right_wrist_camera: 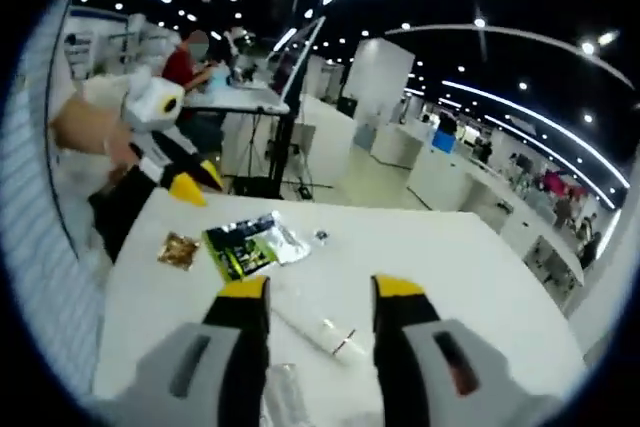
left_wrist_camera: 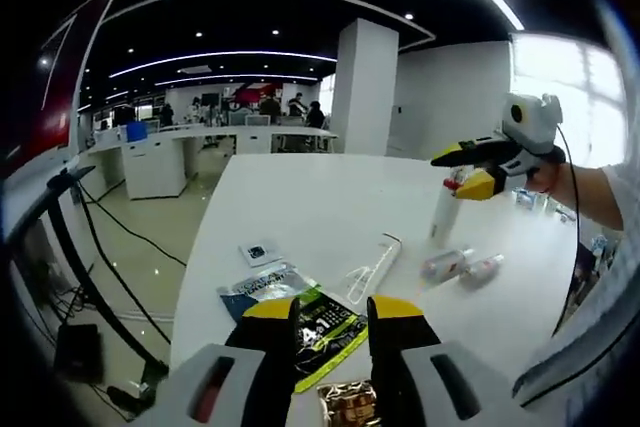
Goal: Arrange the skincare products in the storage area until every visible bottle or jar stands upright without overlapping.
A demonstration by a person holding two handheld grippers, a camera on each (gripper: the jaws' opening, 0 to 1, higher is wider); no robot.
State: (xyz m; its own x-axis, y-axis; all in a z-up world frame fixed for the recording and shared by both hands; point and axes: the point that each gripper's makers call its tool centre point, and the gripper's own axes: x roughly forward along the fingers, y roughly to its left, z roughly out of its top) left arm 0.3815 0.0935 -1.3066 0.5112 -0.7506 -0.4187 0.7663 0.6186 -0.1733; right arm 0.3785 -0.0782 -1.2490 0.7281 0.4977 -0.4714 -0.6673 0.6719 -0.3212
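My left gripper [left_wrist_camera: 332, 312] stands open over a green-black sachet [left_wrist_camera: 322, 332] at the near edge of the white table [left_wrist_camera: 320, 207]. Farther right, a white bottle with a red cap [left_wrist_camera: 444, 215] stands upright, and two small bottles [left_wrist_camera: 446, 265] [left_wrist_camera: 484, 269] lie on their sides beside it. A clear tube [left_wrist_camera: 376, 267] lies flat between them and the sachets. My right gripper [left_wrist_camera: 468, 171] hovers just above the upright bottle. In the right gripper view the right gripper [right_wrist_camera: 322, 292] is open with nothing held, above the clear tube [right_wrist_camera: 320, 332] and a lying clear bottle [right_wrist_camera: 285, 387].
A gold packet [left_wrist_camera: 350, 402], a blue-silver packet [left_wrist_camera: 258, 285] and a small white square item [left_wrist_camera: 258, 251] lie near the left gripper. A person's hand [right_wrist_camera: 85, 132] holds the left gripper [right_wrist_camera: 187, 185]. Desks and a pillar [left_wrist_camera: 365, 87] stand beyond the table.
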